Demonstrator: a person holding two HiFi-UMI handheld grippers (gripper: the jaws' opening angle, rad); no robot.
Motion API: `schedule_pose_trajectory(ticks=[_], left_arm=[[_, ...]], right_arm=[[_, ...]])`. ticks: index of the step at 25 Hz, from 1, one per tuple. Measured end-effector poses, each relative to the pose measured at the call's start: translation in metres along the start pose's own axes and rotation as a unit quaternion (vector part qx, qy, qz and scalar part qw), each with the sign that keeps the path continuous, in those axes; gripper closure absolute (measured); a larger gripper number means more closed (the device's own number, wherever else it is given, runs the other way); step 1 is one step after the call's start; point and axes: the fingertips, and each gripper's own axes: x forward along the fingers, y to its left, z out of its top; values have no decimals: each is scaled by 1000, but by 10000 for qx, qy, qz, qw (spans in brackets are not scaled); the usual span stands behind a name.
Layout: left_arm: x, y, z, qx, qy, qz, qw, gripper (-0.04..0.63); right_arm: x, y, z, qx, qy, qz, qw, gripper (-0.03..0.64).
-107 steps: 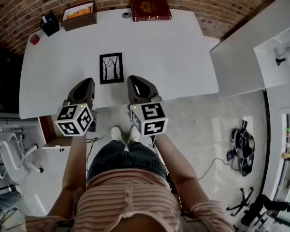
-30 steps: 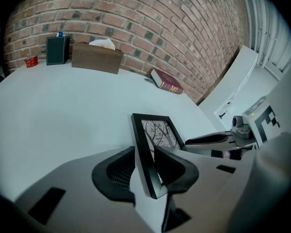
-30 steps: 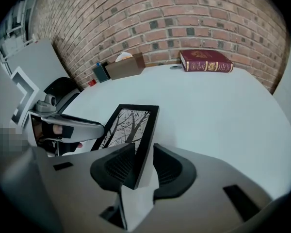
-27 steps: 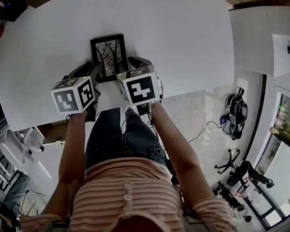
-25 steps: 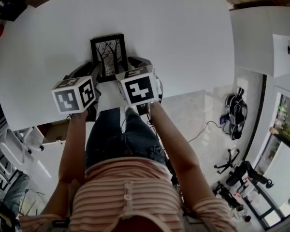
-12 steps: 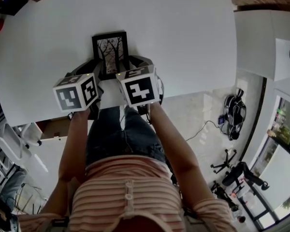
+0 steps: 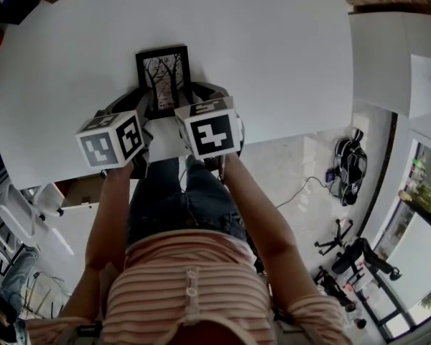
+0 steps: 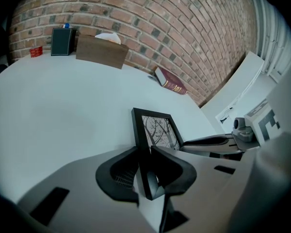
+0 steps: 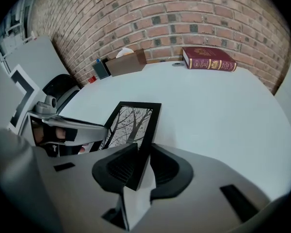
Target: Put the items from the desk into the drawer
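Observation:
A black picture frame (image 7: 162,74) with a bare-tree print lies on the white desk (image 7: 273,49) near its front edge. My left gripper (image 7: 145,105) is shut on the frame's near left corner, and its jaws press the black edge (image 8: 157,130) in the left gripper view. My right gripper (image 7: 194,100) is shut on the near right corner, with the frame (image 9: 131,123) running out from between its jaws. The left gripper (image 8: 144,165) and the right gripper (image 9: 143,161) face each other across the frame. No drawer is in view.
Along the brick wall at the back of the desk stand a dark red book (image 9: 208,58), a wooden tissue box (image 9: 126,62), a black pen holder (image 9: 101,68) and a small red object (image 8: 36,51). A second white table (image 7: 395,63) stands to the right.
Since 4.3 s ago both grippers have moved forward from the desk's front edge and shut on the frame's near corners. Over the last second they hardly move.

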Motion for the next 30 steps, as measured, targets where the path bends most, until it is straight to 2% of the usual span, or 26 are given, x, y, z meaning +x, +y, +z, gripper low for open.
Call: schedule_pose_trajectory(ticks=[3, 8, 12, 18, 30], left_arm=[[-2, -1, 3, -8, -103, -29, 9999, 511], [-13, -3, 19, 57, -501, -9, 9987, 512], [-27, -7, 30, 177, -827, -26, 9964, 512], [-54, -14, 42, 458, -1377, 46, 9894, 514], [-99, -34, 42, 671, -2007, 113, 9773, 515]], right_arm=[[-3, 1, 6, 73, -152, 44, 9998, 529], [-13, 3, 26, -318, -552, -104, 9979, 532], [-25, 9, 38, -412, -915, -128, 9949, 534], [-48, 24, 50, -598, -1491, -161, 9869, 534], [-93, 44, 53, -842, -2240, -183, 9708, 535]])
